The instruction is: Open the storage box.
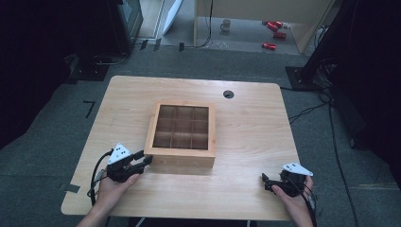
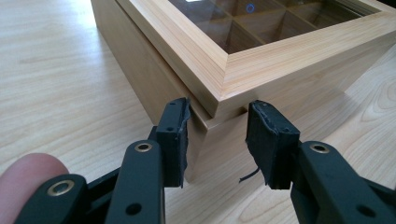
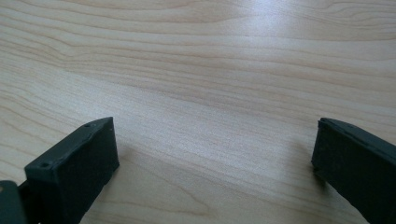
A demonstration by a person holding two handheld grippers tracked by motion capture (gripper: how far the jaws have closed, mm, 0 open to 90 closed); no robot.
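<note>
High view overhead facing forward, gripper views skimming the table, left near the box

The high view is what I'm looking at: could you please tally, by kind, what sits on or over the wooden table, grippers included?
Square light-wood box with a glass lid over a nine-cell grid: 1
Hand-held black two-jaw grippers: 2, the left gripper at the box's near-left corner and the right gripper over bare light wooden table
Total: 3
</note>
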